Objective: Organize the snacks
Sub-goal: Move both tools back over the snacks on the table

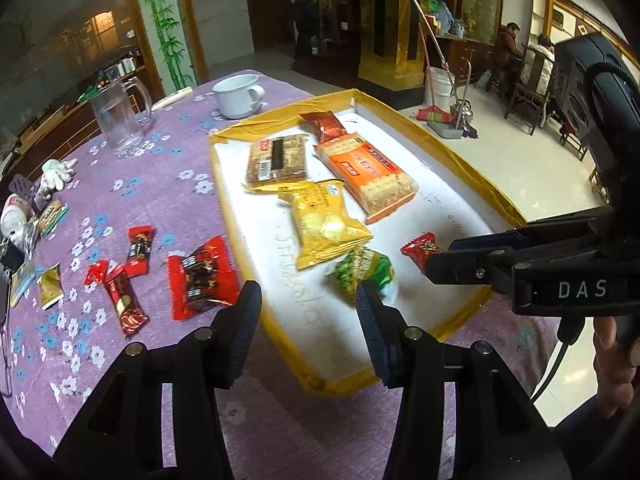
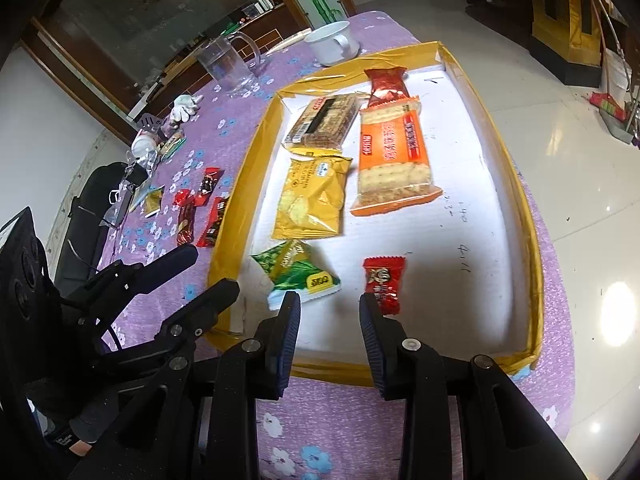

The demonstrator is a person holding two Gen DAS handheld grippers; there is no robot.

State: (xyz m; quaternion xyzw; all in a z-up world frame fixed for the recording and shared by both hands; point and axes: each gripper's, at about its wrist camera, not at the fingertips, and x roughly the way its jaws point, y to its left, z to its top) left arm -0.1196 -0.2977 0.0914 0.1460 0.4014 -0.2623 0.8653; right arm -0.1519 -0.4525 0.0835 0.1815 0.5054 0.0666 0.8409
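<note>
Right wrist: crinkled green snack packet (image 2: 300,276)

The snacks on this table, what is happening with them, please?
A person holds a tool in each hand and sorts snacks into a yellow-edged tray. Six packets already lie inside, among them a green packet and a small red candy. Several red bars lie on the purple tablecloth. The left tool and right tool are both empty.

From my left wrist view, the green packet (image 1: 362,270) is smeared and partly behind my fingertip (image 1: 370,312). The clutter (image 1: 18,232) at the table's left edge is cut off, possibly wrappers.
</note>
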